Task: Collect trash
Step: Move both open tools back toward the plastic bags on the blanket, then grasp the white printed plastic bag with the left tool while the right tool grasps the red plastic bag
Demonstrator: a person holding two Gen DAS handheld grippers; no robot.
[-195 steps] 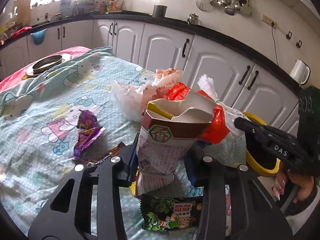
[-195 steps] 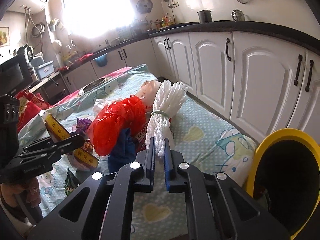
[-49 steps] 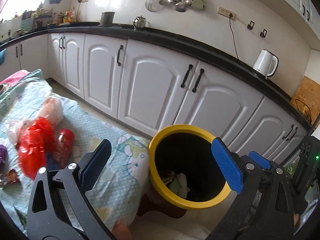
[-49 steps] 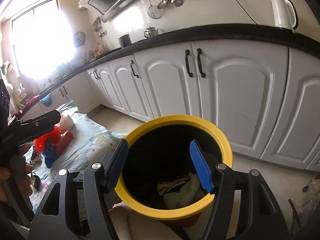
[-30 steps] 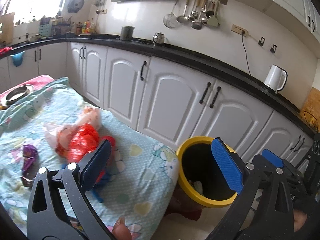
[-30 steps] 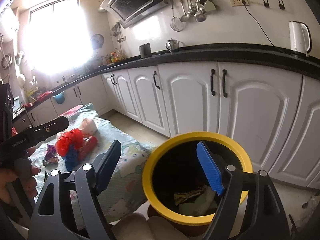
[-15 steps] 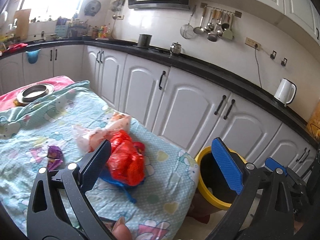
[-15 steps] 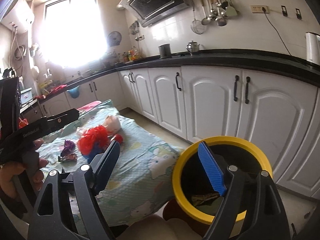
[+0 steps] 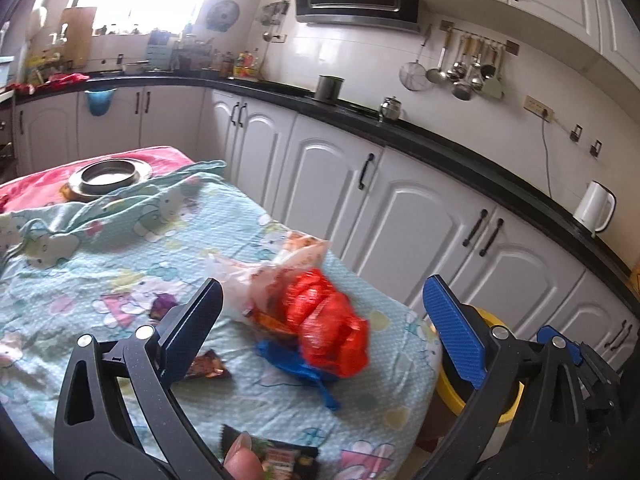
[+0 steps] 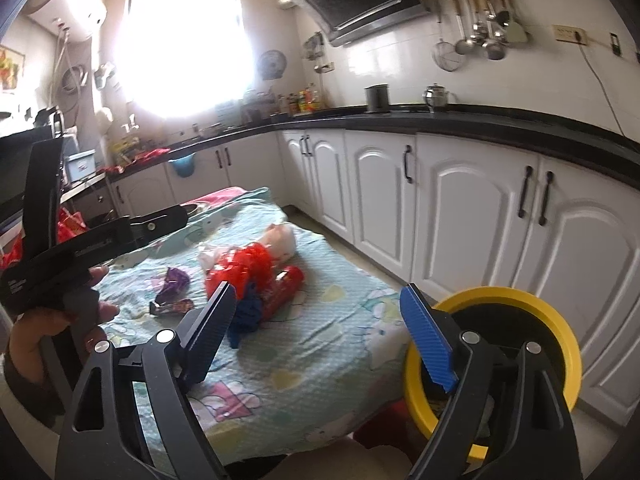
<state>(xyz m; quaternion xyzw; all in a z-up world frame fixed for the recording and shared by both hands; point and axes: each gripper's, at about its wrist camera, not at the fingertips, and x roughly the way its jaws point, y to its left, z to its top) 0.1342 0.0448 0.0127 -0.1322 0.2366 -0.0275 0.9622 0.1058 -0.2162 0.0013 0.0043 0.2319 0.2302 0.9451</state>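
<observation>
On the desk (image 9: 100,272), spread with a cartoon cloth, trash remains: a red bag (image 9: 328,328), a blue bag (image 9: 296,360), small wrappers (image 9: 208,368). Beside it stands the yellow bin (image 10: 552,328). The left gripper (image 9: 320,328) gapes empty; the right gripper (image 10: 316,320), jaws just opening, holds nothing. Flimsy bags could slip from a shallow pinch.

Sunlit kitchen, white cabinets (image 10: 460,208), black countertop (image 10: 520,120)

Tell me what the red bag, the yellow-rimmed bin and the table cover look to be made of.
Red bag: thin plastic film, likely; crinkled and glossy.
Yellow-rimmed bin: probably moulded plastic; smooth, even rim, dark inside.
Table cover: soft printed cloth; matte, dotted, wrinkled, draping over the edge.
</observation>
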